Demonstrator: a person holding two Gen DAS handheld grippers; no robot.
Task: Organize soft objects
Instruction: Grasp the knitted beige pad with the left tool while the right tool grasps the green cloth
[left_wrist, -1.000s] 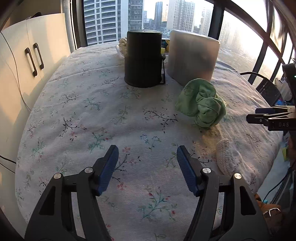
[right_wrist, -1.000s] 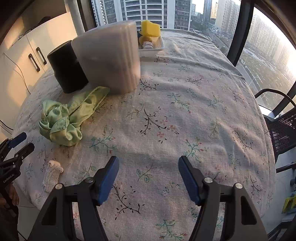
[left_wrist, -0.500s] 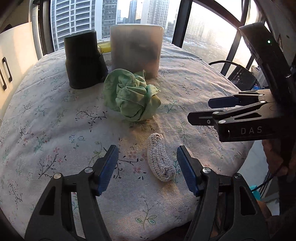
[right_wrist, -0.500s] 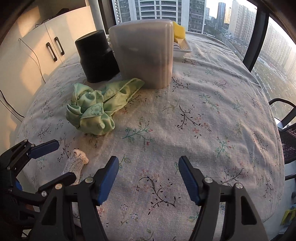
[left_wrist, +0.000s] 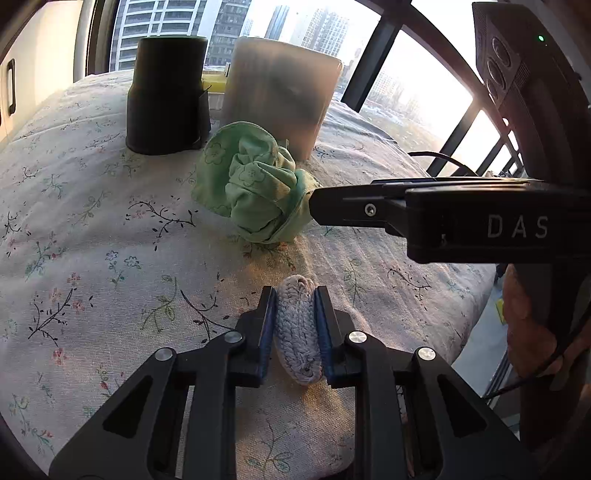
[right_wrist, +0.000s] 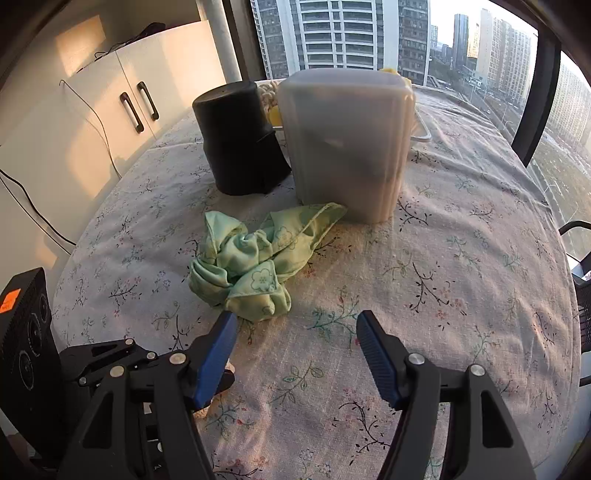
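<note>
My left gripper is shut on a small grey-white knitted piece that lies on the floral tablecloth near its front edge. A crumpled green cloth lies just beyond it. My right gripper is open and empty, its left finger tip right at the near edge of the green cloth. In the left wrist view the right gripper's finger reaches in from the right and touches the cloth. The left gripper shows at the right wrist view's lower left.
A black cylinder container and a frosted grey bin stand behind the cloth; they also show in the right wrist view, the cylinder and the bin. A white tray with yellow items sits behind them. White cabinets stand left.
My left gripper moved forward and closed on the knitted piece. My right gripper moved in toward the green cloth, staying open.
</note>
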